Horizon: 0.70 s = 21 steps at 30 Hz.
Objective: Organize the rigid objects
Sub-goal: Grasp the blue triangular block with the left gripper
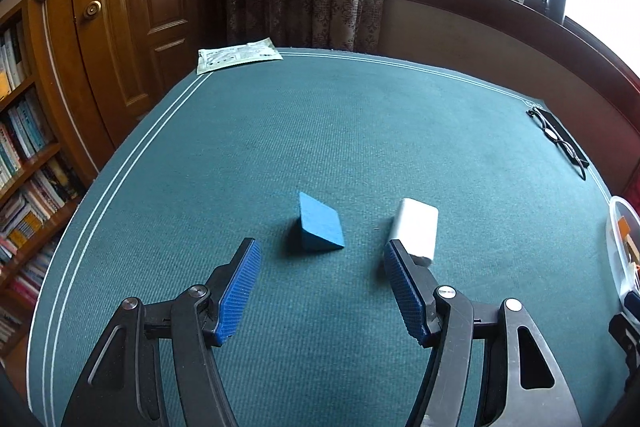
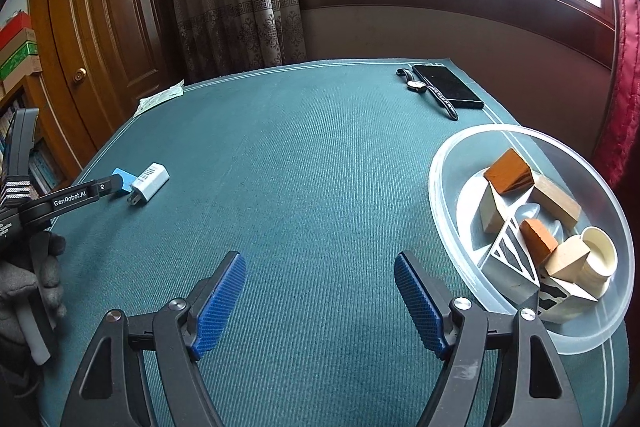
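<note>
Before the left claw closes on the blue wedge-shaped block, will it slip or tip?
The blue wedge-shaped block looks rigid and matte, so probably little slip. Its sloped face may squeeze it out of the open left claw. Resting flat, it seems unlikely to roll.

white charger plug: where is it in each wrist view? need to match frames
Left wrist: white charger lies lower centre-right on the green mat, just past the left claw's right fingertip, right of the blue wedge block.
Right wrist: white charger sits far left at mid-height, prongs toward the camera, blue wedge block just behind it.
Shared landmark: the blue wedge block beside it.
</note>
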Available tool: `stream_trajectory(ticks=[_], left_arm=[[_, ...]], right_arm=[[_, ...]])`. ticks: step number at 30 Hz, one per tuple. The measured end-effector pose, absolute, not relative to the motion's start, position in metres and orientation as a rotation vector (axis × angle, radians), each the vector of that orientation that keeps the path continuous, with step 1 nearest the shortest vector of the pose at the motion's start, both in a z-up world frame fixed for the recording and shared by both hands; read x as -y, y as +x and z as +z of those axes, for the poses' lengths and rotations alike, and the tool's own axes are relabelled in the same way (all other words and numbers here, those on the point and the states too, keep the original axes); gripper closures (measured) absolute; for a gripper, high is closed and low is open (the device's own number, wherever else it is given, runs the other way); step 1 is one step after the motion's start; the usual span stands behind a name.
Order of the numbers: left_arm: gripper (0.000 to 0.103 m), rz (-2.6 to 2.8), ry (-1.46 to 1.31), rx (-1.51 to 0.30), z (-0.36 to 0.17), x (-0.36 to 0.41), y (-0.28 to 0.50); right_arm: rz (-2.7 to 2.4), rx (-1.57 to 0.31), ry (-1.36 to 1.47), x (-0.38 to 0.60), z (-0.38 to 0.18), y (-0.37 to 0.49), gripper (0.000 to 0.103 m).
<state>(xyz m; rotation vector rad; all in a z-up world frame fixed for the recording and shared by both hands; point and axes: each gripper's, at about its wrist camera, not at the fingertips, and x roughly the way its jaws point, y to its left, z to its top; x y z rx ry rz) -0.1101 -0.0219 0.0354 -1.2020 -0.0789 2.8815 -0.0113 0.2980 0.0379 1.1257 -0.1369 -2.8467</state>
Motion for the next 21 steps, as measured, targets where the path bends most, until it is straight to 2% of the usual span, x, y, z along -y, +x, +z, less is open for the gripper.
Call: stream_trajectory(ticks=[9, 18, 21], left_arm=[[0.038, 2.895, -1.328, 0.014, 0.013, 0.041, -0.125], [0.037, 2.895, -1.322, -0.057, 0.015, 0.029, -0.146], [0.037, 2.883, -1.327, -0.029, 0.015, 0.029, -0.154]], right_arm=[[-2.826, 0.114, 1.151, -0.293, 0.032, -0.012, 0.023], [-2.819, 0.102, 1.174, -0.292, 0.028, -0.014, 0.023], [-2.812, 0.092, 1.186, -0.291, 0.026, -0.015, 0.023]])
